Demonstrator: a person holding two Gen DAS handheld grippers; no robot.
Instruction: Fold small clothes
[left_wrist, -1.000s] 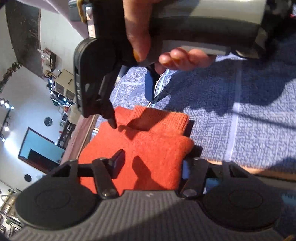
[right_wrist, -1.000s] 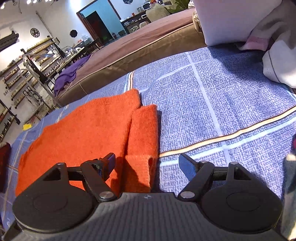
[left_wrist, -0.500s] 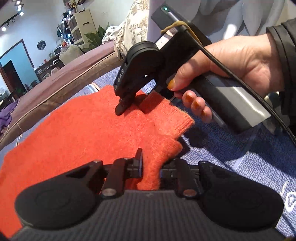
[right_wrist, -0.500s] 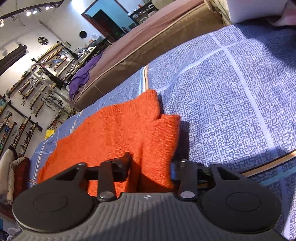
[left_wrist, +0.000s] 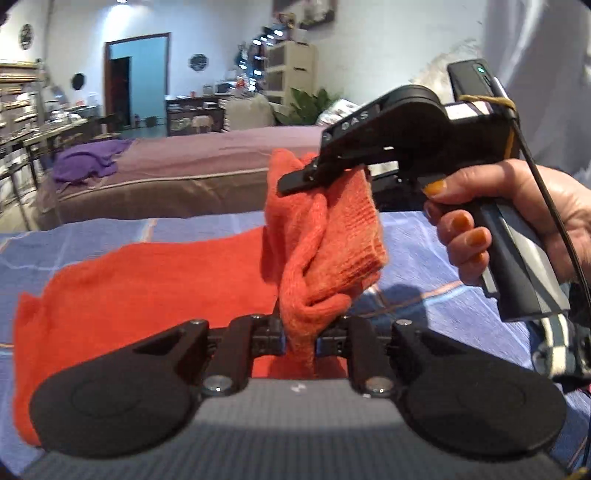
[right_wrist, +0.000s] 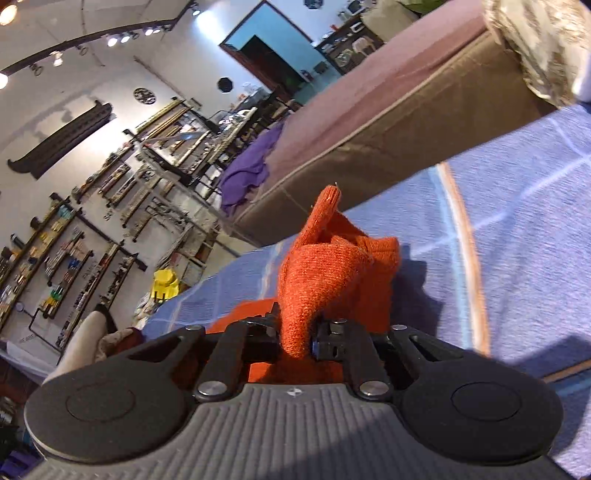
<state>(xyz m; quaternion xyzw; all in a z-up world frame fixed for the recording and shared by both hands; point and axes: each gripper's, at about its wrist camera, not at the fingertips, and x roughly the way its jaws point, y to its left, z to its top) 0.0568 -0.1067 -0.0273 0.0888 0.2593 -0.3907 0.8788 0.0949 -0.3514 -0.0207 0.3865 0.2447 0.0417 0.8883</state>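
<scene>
Orange knitted woollen garment (left_wrist: 147, 280) lies partly spread on a blue patterned bedspread (left_wrist: 424, 236), one edge lifted up off the surface into a bunched fold. Left gripper (left_wrist: 299, 338): fingers nearly closed, pinching the lower end of the raised fold. Right gripper (left_wrist: 295, 177): seen from outside only in the left wrist view, fingers clamped on the upper end of the same fold, well above the bedspread; a hand with orange-painted nails (left_wrist: 517, 225) grips its handle and a black cable runs along the back of it. Right wrist view gives the close look: right gripper (right_wrist: 295, 341) fingers drawn tight on a wad of the orange knit, cloth bulging up between them. That view alone shows the wall shelves packed with small items (right_wrist: 74, 251) and a yellow object (right_wrist: 164, 284) beyond the bed edge. Both views catch the brown mattress (left_wrist: 166, 184) with a purple cloth (left_wrist: 88, 160) on it.
</scene>
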